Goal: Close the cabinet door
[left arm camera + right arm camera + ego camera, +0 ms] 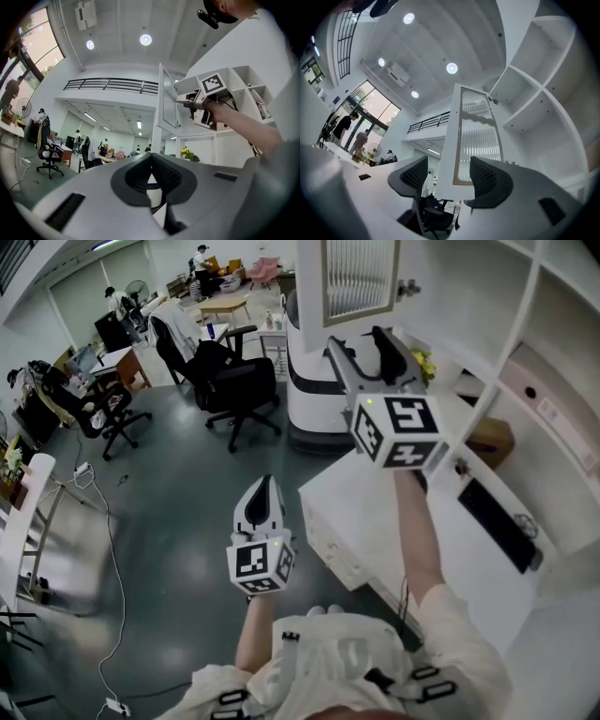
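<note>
The cabinet door [360,277], a white frame around ribbed glass, stands swung open above the white counter; it also shows in the left gripper view [167,97]. My right gripper [358,341] is raised just under the door's bottom edge, its jaws open. In the right gripper view the door [476,136] rises straight ahead, and its lower frame lies in the gap of the right gripper [443,177], with neither pad pressing on it. My left gripper [264,487] hangs lower over the floor, shut with nothing in it [151,180].
White open shelves [539,390] fill the right side above the counter [375,512]. On it are a cardboard box [492,442], a black flat device [497,521] and yellow flowers [424,362]. A white machine [314,381] and office chairs [230,381] stand on the floor beyond.
</note>
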The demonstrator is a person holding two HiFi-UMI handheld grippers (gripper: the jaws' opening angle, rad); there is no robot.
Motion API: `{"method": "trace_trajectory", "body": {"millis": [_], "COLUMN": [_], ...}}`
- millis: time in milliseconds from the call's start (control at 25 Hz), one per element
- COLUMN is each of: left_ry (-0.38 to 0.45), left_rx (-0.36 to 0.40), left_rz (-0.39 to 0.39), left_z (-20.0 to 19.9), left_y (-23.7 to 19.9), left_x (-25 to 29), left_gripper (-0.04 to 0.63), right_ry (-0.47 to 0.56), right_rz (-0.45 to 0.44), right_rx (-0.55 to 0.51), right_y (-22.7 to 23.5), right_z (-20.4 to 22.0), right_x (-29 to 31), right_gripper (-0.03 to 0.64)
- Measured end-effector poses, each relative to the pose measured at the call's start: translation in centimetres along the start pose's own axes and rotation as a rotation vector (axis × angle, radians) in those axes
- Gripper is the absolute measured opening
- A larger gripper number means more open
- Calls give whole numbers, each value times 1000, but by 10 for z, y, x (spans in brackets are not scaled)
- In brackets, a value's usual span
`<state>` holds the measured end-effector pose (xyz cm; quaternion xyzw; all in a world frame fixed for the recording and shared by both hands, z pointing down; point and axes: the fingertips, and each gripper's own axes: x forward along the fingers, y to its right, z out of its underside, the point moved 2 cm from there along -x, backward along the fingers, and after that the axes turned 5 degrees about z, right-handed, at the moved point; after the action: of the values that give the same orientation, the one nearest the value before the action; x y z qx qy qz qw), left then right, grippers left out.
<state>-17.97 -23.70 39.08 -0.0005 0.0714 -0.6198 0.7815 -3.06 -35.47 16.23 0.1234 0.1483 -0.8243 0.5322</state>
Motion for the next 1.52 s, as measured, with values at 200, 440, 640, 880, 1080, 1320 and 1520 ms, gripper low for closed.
{"method": "trace_trajectory", "body": {"millis": [200,440,640,880,1080,1320,1520], "left_ry": [-19,-34,-38,-52,-58,-74,-79], "left_rx": [-6,-19,-34,-44,-44,-40,-39], "left_rz": [-25,-67,-107,-131,-139,-129,-136], "left_z": [8,17,22,29,32,35,37], "left_y": [-6,-19,-32,-39,-42,-39,-41], "left_x": [-1,-10,-18,-26,-26,-19,-19], "left_gripper": [6,6,6,6,5,6,6], "right_ry": [19,29,-4,-15,-5,-11,-24], "right_rz": [27,105,146,185,182,141,147], "right_rx": [-91,-120,-135,-191,-170,-155,-169], "right_y": [-7,-4,-10,-9,-9,-16,-23], "right_z": [-21,-37,-37,-26,-26,-23,-14], "right_x": [47,87,108,124,123,127,139], "right_gripper": [256,256,256,256,255,256,255]}}
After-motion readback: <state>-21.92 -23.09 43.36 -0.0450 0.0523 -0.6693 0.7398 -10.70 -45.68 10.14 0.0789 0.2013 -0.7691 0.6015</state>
